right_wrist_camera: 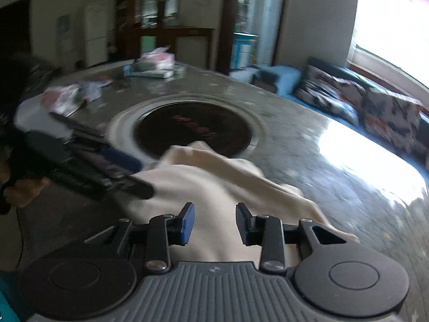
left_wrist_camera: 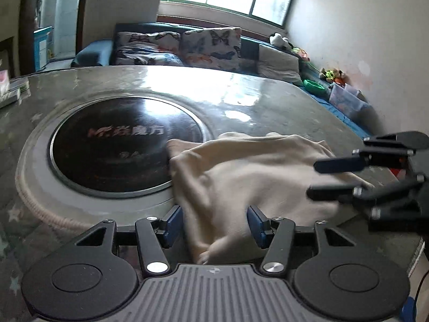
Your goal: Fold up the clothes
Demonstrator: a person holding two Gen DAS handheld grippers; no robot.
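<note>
**Cloth let go, both jaws spread**

Cloth (left_wrist_camera: 249, 177) of a cream colour lies bunched on the counter (left_wrist_camera: 241, 99), near its front edge; its far corner laps over the dark round plate (left_wrist_camera: 120, 145) set into the counter's middle. It probably rests here because this is the bare stretch of the counter, with room to lay a fold flat. The left gripper (left_wrist_camera: 214, 225) has its jaws spread, cloth showing between them but neither pad pressing on it. The right gripper (right_wrist_camera: 214, 224) likewise stands with jaws apart over the cloth, pinching nothing. Both point down at the garment from close by, which suggests a fold just laid or a new hold being sought.

Count: one garment, two grippers, one round plate, two butterfly cushions (left_wrist_camera: 209, 45) on the sofa (left_wrist_camera: 91, 53) behind. Loose packets (right_wrist_camera: 67, 99) clutter the counter's far side; blur hides their number.
</note>
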